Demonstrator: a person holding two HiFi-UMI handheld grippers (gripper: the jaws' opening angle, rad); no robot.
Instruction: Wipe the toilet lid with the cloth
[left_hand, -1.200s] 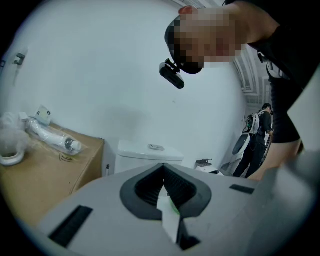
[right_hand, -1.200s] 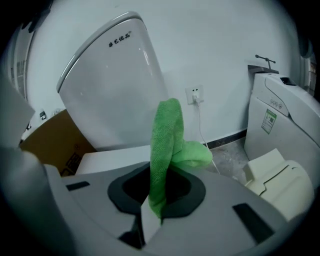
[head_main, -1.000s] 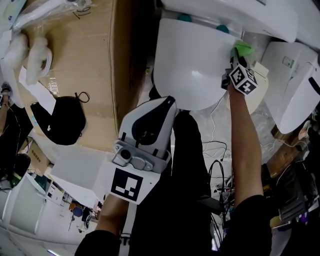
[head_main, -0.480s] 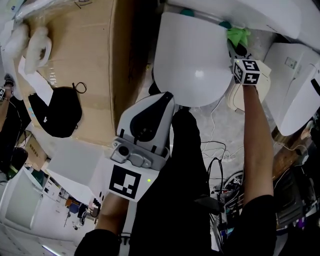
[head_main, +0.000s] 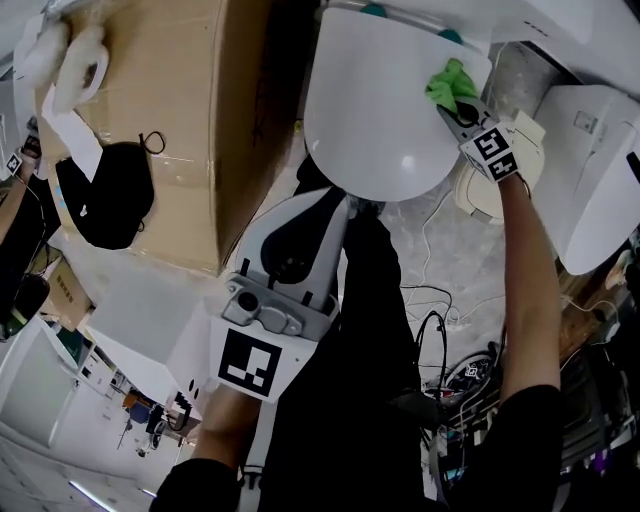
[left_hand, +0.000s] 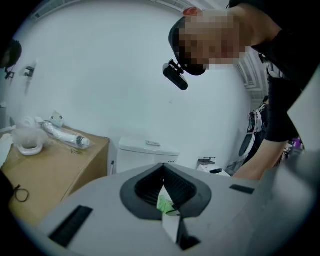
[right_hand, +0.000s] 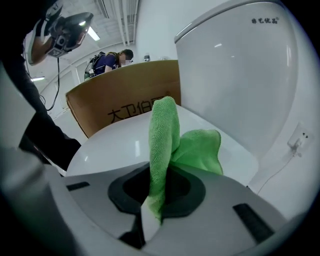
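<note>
The white toilet lid (head_main: 370, 110) lies shut at the top middle of the head view. A green cloth (head_main: 450, 85) rests on its right part near the hinge, with my right gripper (head_main: 462, 108) shut on it. In the right gripper view the cloth (right_hand: 195, 150) stands up out of the shut right gripper (right_hand: 160, 185) and spreads onto the lid (right_hand: 115, 140). My left gripper (head_main: 325, 215) hangs below the lid's front edge, close to the person's body, jaws shut and touching nothing. In the left gripper view the left gripper (left_hand: 165, 195) points toward the toilet tank (left_hand: 147, 150).
A big cardboard box (head_main: 170, 120) stands left of the toilet with a black item (head_main: 105, 195) on it. More white toilet parts (head_main: 600, 170) lie to the right. Cables (head_main: 440, 330) run over the floor. The tank (right_hand: 240, 70) rises just behind the cloth.
My right gripper has carried the cloth from the lid's right rim inward onto the lid's surface. The left gripper has stayed in place.
</note>
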